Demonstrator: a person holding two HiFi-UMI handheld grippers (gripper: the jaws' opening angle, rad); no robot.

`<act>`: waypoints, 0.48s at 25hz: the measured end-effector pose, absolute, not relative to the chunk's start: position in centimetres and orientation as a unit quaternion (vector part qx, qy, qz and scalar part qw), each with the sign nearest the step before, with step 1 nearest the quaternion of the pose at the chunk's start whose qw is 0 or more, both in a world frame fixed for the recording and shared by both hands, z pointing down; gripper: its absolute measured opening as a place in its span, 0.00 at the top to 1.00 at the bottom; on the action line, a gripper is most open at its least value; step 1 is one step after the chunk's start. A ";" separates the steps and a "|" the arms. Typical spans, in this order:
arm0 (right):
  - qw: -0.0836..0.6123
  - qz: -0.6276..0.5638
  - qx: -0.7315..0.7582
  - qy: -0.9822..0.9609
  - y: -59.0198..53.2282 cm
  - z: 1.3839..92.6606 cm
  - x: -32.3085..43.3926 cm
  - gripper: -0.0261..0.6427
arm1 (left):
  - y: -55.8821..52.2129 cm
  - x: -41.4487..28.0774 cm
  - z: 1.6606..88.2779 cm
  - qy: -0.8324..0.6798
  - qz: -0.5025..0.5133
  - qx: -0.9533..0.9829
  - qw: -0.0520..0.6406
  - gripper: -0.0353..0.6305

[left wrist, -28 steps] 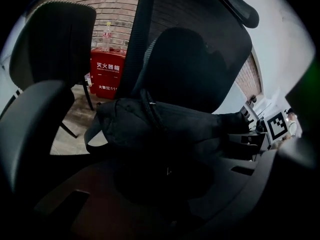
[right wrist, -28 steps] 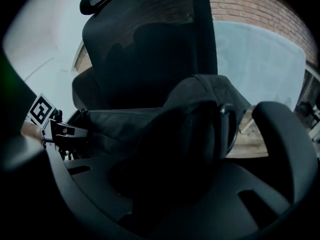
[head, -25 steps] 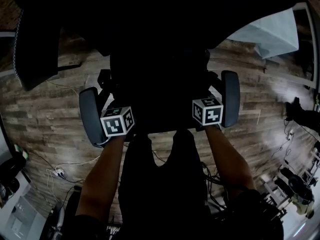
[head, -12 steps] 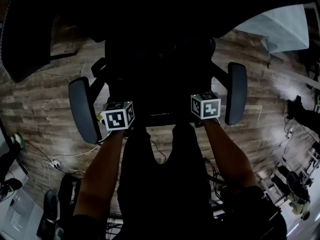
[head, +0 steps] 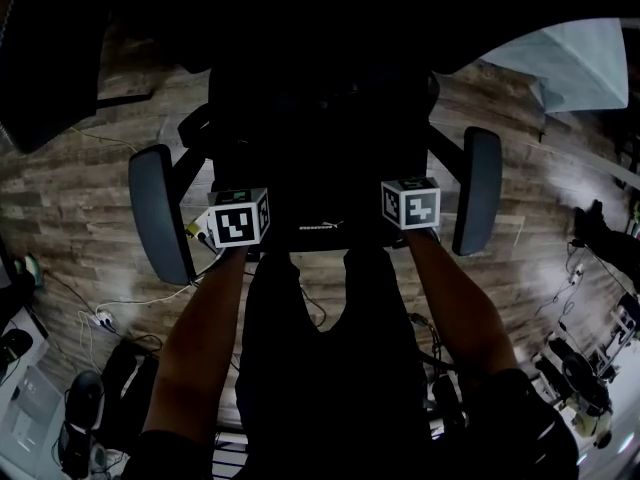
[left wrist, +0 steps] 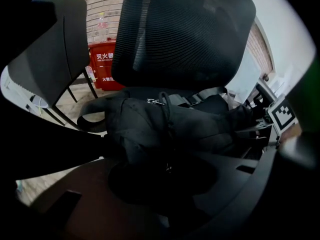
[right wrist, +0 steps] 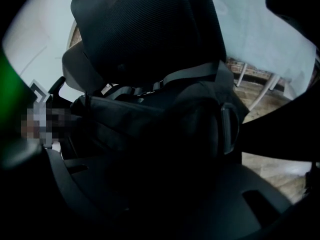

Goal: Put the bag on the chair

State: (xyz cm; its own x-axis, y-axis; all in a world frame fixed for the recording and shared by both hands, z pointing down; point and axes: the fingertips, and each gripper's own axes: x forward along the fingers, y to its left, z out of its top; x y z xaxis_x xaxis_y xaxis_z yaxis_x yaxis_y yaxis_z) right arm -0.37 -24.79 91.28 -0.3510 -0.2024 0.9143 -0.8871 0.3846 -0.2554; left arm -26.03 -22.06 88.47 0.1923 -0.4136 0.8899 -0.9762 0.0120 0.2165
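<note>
Left tongs (left wrist: pixel 165 184) and right tongs (right wrist: pixel 160 184) have just been opening partway around the bag (left wrist: pixel 145 129) on the chair (left wrist: pixel 190 29), tips in darkness.

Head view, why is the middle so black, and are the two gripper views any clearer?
Head view: underexposed, the middle is one dark mass; only the wood floor and armrests read, bent by the wide lens. Left gripper view: bag folds and chair mesh show, lower part murky. Right gripper view: darkest, bottom nearly black, bright only at the edges.

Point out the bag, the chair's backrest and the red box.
bag (left wrist: pixel 145 129): left gripper view, fabric body.
backrest (left wrist: pixel 190 34): left gripper view, mesh middle.
red box (left wrist: pixel 105 69): left gripper view, front face.
</note>
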 end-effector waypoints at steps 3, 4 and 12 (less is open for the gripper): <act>0.424 0.416 0.386 -0.705 -24.8 91.9 -0.2 0.74 | -22.3 -26.0 88.5 -0.560 0.324 0.624 0.437 0.71; 0.423 0.424 0.388 -0.701 -24.8 92.1 -0.2 0.74 | -22.3 -26.1 88.7 -0.562 0.326 0.621 0.438 0.70; 0.426 0.425 0.396 -0.693 -24.8 92.5 -0.2 0.72 | -22.5 -26.8 89.8 -0.567 0.329 0.602 0.457 0.64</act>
